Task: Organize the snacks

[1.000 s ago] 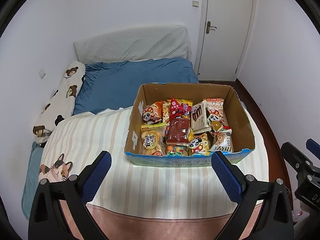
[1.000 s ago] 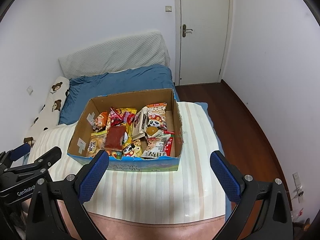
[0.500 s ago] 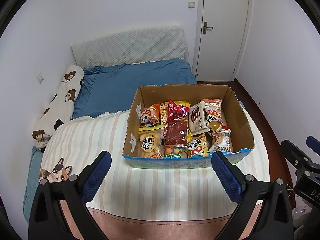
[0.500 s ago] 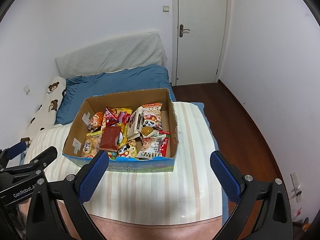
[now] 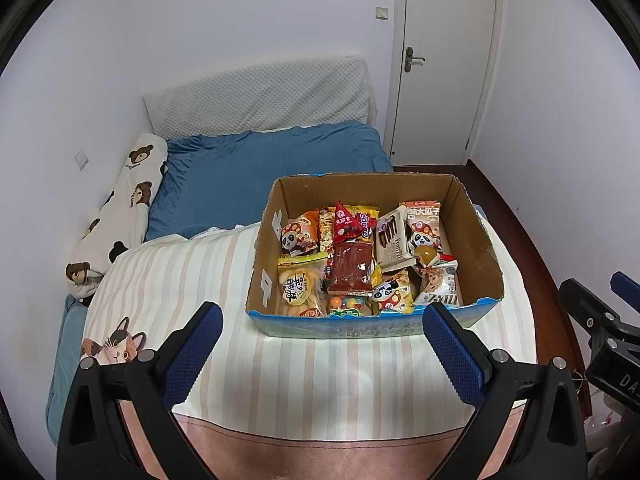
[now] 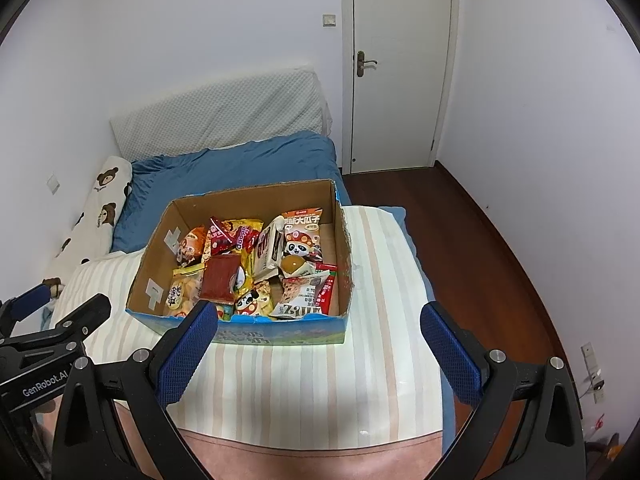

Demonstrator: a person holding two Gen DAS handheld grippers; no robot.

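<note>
An open cardboard box (image 5: 478, 236) with a blue front stands on the striped bed cover; it also shows in the right wrist view (image 6: 154, 248). It holds several snack packets: a dark red flat pack (image 5: 350, 268), a panda-print bag (image 5: 422, 224), a brown-and-white wafer pack (image 5: 392, 238), a yellow rice-cracker bag (image 5: 298, 288). My left gripper (image 5: 322, 322) is open and empty, held above the cover in front of the box. My right gripper (image 6: 318, 320) is open and empty, also in front of the box.
The bed has a striped cover (image 5: 180, 272), a blue blanket (image 5: 256, 168), a bear-print pillow (image 5: 120, 208) along the left wall and a white padded headboard (image 5: 260, 92). A white door (image 6: 400, 64) and dark wood floor (image 6: 472, 240) lie to the right.
Both grippers have shifted slightly, so the box sits a little lower and further left in both views. The jaws stay open and the snacks have not moved.
</note>
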